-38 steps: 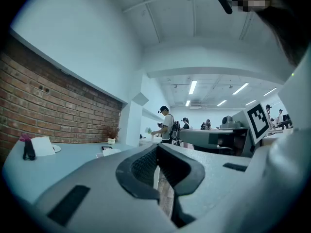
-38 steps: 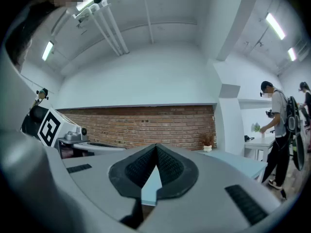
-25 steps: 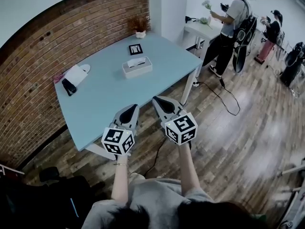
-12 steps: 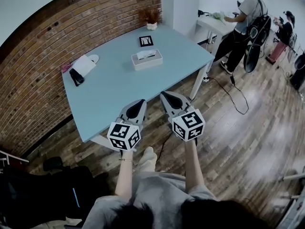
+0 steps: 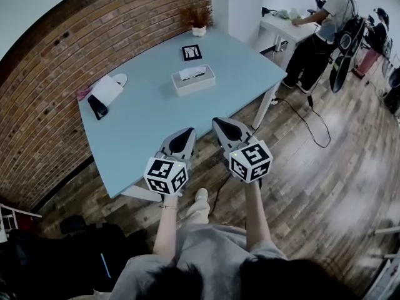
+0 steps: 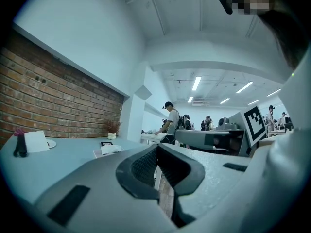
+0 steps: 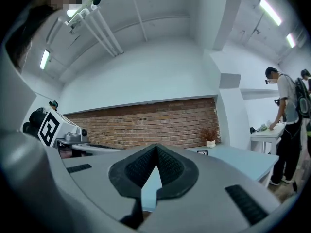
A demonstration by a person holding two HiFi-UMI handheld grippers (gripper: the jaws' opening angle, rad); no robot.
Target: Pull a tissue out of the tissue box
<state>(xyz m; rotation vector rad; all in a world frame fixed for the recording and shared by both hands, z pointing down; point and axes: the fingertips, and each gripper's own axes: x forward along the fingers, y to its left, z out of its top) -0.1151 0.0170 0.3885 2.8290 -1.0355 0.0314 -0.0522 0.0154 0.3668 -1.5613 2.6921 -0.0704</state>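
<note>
1. Near field: grey left gripper (image 5: pixel 185 132) w/ black-and-white marker cube, and matching right gripper (image 5: pixel 220 122), are held side by side, just apart, at the near edge of the light-blue rectangular surface (image 5: pixel 144 120). Both point toward the far side.
2. Left gripper (image 6: pixel 156 147): dark ribbed fingers (image 6: pixel 144 165) closed, tips meeting, nothing between them.
3. Right gripper (image 7: pixel 156 147): fingers (image 7: pixel 170 166) likewise closed tip to tip, empty.
4. Mid field: white rectangular tissue box (image 5: pixel 194 81) sits flat near the centre of the surface, well apart from both grippers. A white tissue (image 5: pixel 192 73) stands out of its top slot. In the left gripper view the tissue box (image 6: pixel 109 150) shows beyond the fingers, to their left.
5. Far field: square black-and-white marker card (image 5: pixel 192 52) lies just behind the box; small potted plant (image 5: pixel 199 26) in a white pot stands at the far corner.
6. Left end of surface: flat white object (image 5: pixel 107 90) w/ a black object (image 5: pixel 98 107) touching it.
7. Surroundings: red brick wall (image 5: pixel 69 55) along the left side, wood-plank floor (image 5: pixel 312 167) on the right. A person (image 5: pixel 325 27) w/ a backpack stands at a white desk in the background.
</note>
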